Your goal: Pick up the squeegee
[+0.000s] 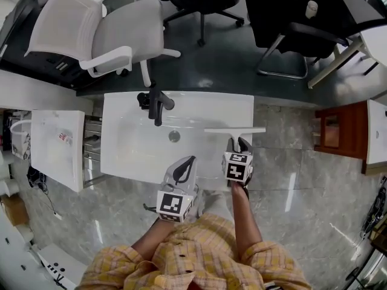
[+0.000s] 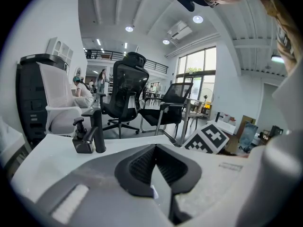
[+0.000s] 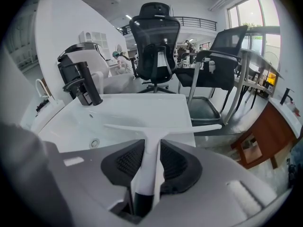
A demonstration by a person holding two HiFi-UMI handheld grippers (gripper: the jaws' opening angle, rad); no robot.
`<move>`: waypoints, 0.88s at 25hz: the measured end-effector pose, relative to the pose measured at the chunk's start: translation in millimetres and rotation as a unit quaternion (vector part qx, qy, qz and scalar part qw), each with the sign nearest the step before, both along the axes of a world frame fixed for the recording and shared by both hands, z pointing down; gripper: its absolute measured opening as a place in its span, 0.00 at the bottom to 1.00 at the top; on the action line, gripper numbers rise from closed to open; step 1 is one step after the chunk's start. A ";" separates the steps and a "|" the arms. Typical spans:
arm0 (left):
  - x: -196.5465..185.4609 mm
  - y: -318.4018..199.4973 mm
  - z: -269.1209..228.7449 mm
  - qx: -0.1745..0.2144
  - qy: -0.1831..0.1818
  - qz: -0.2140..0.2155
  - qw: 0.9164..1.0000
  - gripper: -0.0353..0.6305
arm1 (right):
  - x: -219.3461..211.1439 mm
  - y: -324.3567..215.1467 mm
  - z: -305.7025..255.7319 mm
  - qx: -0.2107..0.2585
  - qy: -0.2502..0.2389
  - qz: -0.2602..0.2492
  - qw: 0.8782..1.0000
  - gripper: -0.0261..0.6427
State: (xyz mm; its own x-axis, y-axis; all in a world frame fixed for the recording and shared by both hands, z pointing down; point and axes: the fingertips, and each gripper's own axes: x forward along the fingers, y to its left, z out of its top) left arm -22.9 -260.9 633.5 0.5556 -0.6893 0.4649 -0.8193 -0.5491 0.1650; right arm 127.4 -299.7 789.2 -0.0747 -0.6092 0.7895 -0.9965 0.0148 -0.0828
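Right tongs (image 3: 152,144), ribbed black pads (image 3: 125,162) clasping white T-shaped squeegee (image 3: 180,128)

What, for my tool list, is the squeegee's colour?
The squeegee is white, with a black end on its handle; the right gripper view shows it best.

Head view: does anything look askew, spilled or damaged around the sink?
Nothing spilled or damaged. One mild oddity: the squeegee has its blade end poking past the right edge of the sink, with its handle between the jaws of the right gripper.
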 end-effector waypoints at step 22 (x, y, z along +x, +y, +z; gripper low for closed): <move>14.2 19.1 -43.0 0.041 0.028 0.000 0.999 0.05 | 14.7 19.9 -48.6 0.045 -0.013 0.009 0.999 0.16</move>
